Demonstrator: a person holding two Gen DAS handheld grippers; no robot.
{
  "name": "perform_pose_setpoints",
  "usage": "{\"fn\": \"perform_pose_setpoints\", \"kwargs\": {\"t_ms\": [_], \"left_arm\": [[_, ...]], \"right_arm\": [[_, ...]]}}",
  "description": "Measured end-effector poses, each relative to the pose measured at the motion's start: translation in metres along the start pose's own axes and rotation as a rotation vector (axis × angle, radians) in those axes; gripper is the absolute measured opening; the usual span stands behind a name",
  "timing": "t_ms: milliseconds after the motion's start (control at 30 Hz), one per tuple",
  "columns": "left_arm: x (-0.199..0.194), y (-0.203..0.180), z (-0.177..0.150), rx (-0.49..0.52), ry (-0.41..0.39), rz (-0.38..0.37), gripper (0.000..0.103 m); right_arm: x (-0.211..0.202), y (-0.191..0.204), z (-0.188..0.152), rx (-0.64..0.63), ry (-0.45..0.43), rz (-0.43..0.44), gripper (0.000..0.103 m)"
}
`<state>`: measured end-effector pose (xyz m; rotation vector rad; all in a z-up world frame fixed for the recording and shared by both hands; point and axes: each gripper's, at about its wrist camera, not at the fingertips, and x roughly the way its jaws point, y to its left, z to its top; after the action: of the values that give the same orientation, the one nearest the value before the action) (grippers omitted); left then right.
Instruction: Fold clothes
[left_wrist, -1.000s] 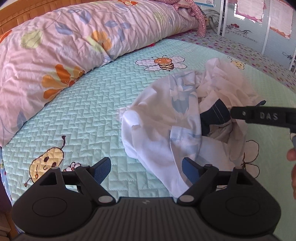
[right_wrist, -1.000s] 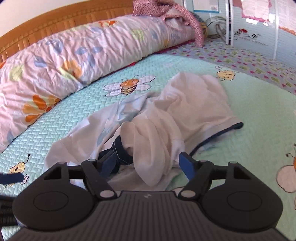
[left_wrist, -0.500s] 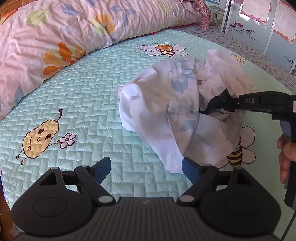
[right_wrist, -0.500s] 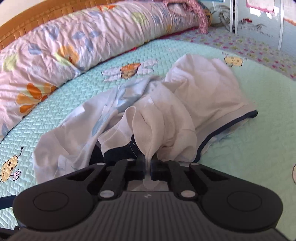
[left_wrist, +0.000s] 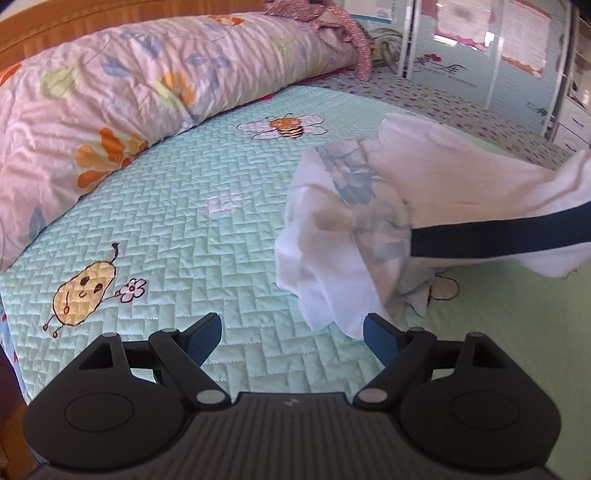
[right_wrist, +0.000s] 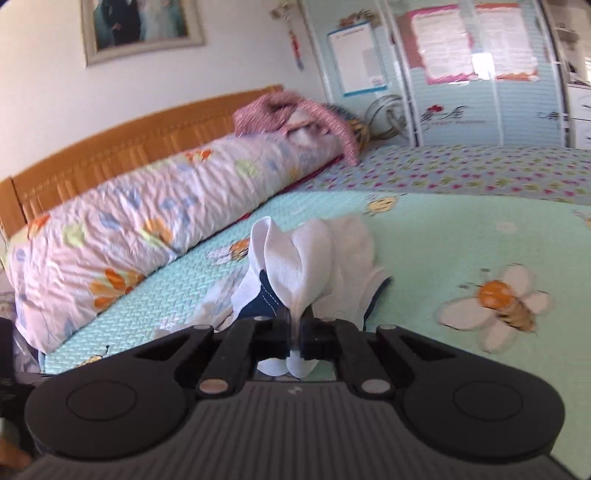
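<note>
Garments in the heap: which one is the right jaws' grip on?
The white shirt with navy trim, pinched in the shut right gripper and pulled up off the quilt. The thin white, blue-printed cloth lies loose by the open left gripper.

The garment (left_wrist: 461, 184) was a white top with navy trim (left_wrist: 498, 236), crumpled rather than folded. Its left part, with a pale blue print (left_wrist: 354, 177), lay bunched on the mint quilted bedspread (left_wrist: 184, 229), while the right part stretched up off the bed towards the right edge, the navy band pulled taut. In the right wrist view a white fold (right_wrist: 291, 258) stood up in a loop, pinched at its base, navy cloth beside it.
</note>
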<state>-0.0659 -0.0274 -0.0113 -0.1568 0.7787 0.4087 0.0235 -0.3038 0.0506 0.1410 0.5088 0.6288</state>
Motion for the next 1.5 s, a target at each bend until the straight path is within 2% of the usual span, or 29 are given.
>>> {"fn": "perform_pose_setpoints", "kwargs": {"t_ms": [100, 233, 333, 467, 600, 700, 900, 967, 1000, 1033, 1067, 1100, 1200, 1300, 1433, 1500], "left_arm": [[-0.012, -0.019, -0.008, 0.063, -0.009, -0.072, 0.087], [-0.026, -0.047, -0.018, 0.072, 0.012, -0.232, 0.087], [-0.033, -0.079, -0.023, 0.080, 0.049, -0.324, 0.087], [-0.041, -0.135, -0.024, 0.124, 0.090, -0.415, 0.087], [-0.037, -0.184, -0.016, 0.120, 0.151, -0.521, 0.087], [-0.014, -0.210, -0.007, 0.040, 0.214, -0.524, 0.087], [0.032, -0.234, 0.002, -0.081, 0.284, -0.422, 0.086], [0.048, -0.238, 0.002, -0.097, 0.318, -0.405, 0.073], [0.052, -0.239, 0.002, -0.097, 0.323, -0.398, 0.042], [0.048, -0.240, 0.002, -0.087, 0.311, -0.393, 0.018], [0.045, -0.241, 0.003, -0.077, 0.299, -0.389, 0.017], [0.042, -0.242, 0.003, -0.067, 0.287, -0.385, 0.011], [0.007, -0.250, 0.006, 0.007, 0.217, -0.392, 0.007], [-0.048, -0.258, 0.005, 0.111, 0.119, -0.466, 0.007], [-0.119, -0.258, -0.009, 0.137, 0.035, -0.591, 0.006], [-0.150, -0.259, -0.025, 0.162, 0.010, -0.629, 0.006]], "right_arm": [[-0.065, -0.030, -0.004, 0.044, -0.028, -0.047, 0.005], [-0.146, -0.068, -0.013, 0.089, -0.065, -0.140, 0.005], [-0.194, -0.091, -0.022, 0.113, -0.096, -0.237, 0.005], [-0.232, -0.121, -0.038, 0.189, -0.115, -0.318, 0.005], [-0.249, -0.134, -0.057, 0.237, -0.106, -0.298, 0.005], [-0.253, -0.137, -0.074, 0.271, -0.099, -0.256, 0.005], [-0.268, -0.149, -0.091, 0.318, -0.111, -0.195, 0.005], [-0.269, -0.155, -0.090, 0.328, -0.115, -0.188, 0.005], [-0.270, -0.160, -0.091, 0.335, -0.118, -0.190, 0.005], [-0.270, -0.164, -0.092, 0.343, -0.122, -0.192, 0.005], [-0.270, -0.169, -0.092, 0.353, -0.125, -0.195, 0.005], [-0.271, -0.174, -0.094, 0.360, -0.129, -0.204, 0.005], [-0.276, -0.188, -0.095, 0.374, -0.150, -0.239, 0.005], [-0.295, -0.209, -0.089, 0.397, -0.214, -0.296, 0.005], [-0.336, -0.238, -0.073, 0.416, -0.322, -0.381, 0.005], [-0.353, -0.251, -0.067, 0.410, -0.342, -0.428, 0.005]]}}
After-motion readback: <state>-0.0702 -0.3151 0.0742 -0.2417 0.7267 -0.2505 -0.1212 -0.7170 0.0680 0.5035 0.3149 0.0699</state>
